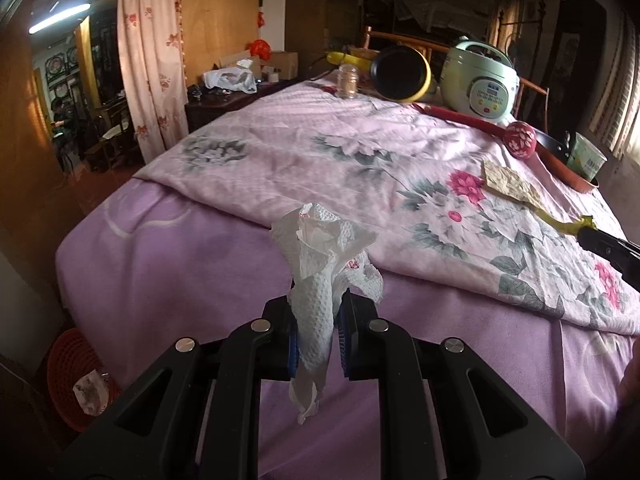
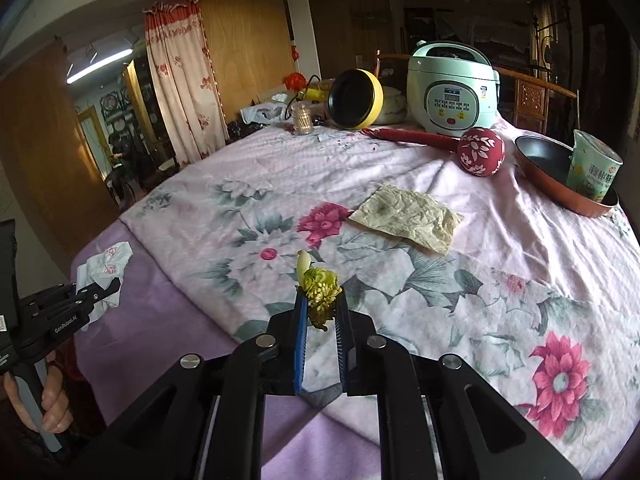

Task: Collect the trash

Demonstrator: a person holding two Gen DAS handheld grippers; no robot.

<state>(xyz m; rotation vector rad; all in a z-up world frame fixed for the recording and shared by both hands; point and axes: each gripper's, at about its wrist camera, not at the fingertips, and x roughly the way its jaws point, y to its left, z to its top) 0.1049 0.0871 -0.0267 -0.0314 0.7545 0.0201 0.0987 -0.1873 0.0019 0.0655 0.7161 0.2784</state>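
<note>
Left gripper (image 1: 318,316): jaws closed on a crumpled white paper towel (image 1: 320,264). The towel is pinched between the two blue pads. Its upper part fans out above the fingertips; its lower tail hangs down between the fingers. The towel is clear of the purple sheet (image 1: 180,280) that covers the table. In the right wrist view the same gripper (image 2: 108,286) appears at the left edge, gripped by a hand (image 2: 48,396), with the towel bunched at its tip.

Right gripper (image 2: 320,300): jaws nearly closed on a yellow-green vegetable scrap (image 2: 318,286). The scrap is clamped near the fingertips, with a pale stalk end standing above the pads. It is held above the floral cloth (image 2: 440,300).

One more piece of trash, a creased brownish paper (image 2: 408,220), lies flat on the floral cloth, ahead of and to the right of the right gripper, apart from both grippers.

A red basket (image 1: 76,380) stands on the floor below the table's left edge, with a crumpled scrap inside it.
</note>
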